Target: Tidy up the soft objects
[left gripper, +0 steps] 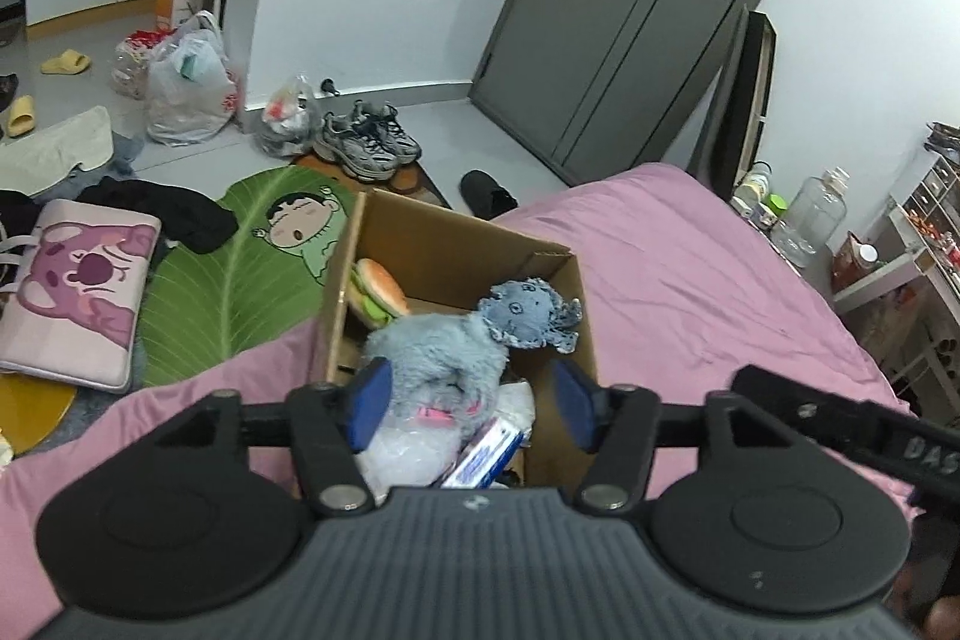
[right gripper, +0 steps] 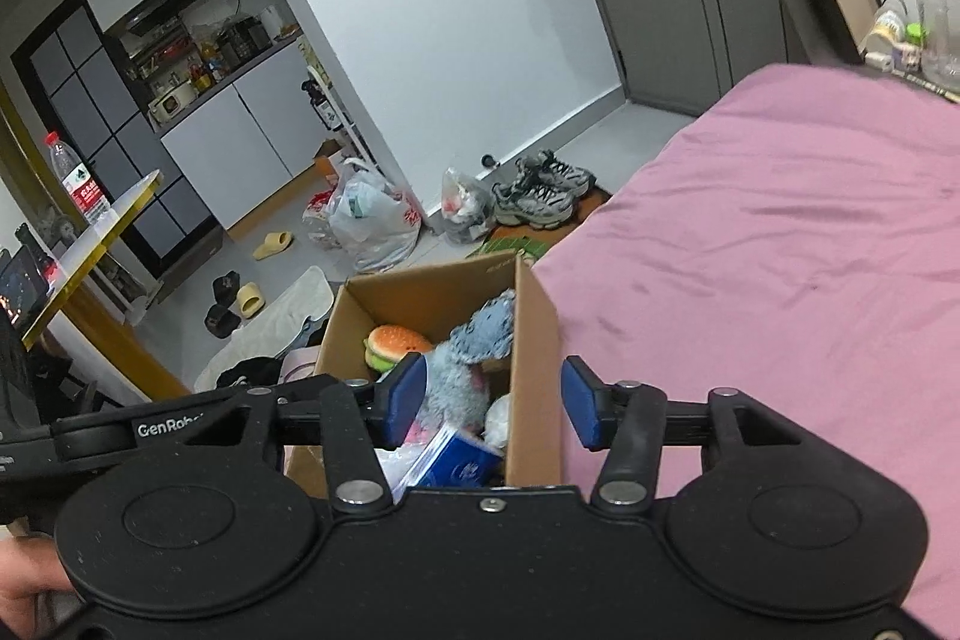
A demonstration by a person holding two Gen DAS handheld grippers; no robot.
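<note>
**Both tools spread above an open box of soft toys**

The left tool (left gripper: 471,403) hovered over the open brown cardboard box (left gripper: 585,334), its blue-padded jaws spread apart with nothing pinched between them. The right tool (right gripper: 493,403) hung over the same box (right gripper: 534,340) from the opposite side, jaws likewise spread and empty; the near right wall of the box lay between them in that view. The box rested at the edge of the pink-sheeted bed (left gripper: 690,274). Inside it lay a fluffy pale-blue plush toy (left gripper: 441,346), with a blue-grey plush elephant (left gripper: 528,313) on top toward the far side, and a plush hamburger with tan bun and green lettuce (left gripper: 375,292) tucked against the far left wall. Nearer the tools, crumpled clear plastic wrap (left gripper: 408,451) and a blue-and-white packet (left gripper: 489,457) filled the near end. Beyond the box, on the floor, lay a green leaf-shaped cartoon rug (left gripper: 240,268) and a pair of grey sneakers (left gripper: 369,142).
</note>
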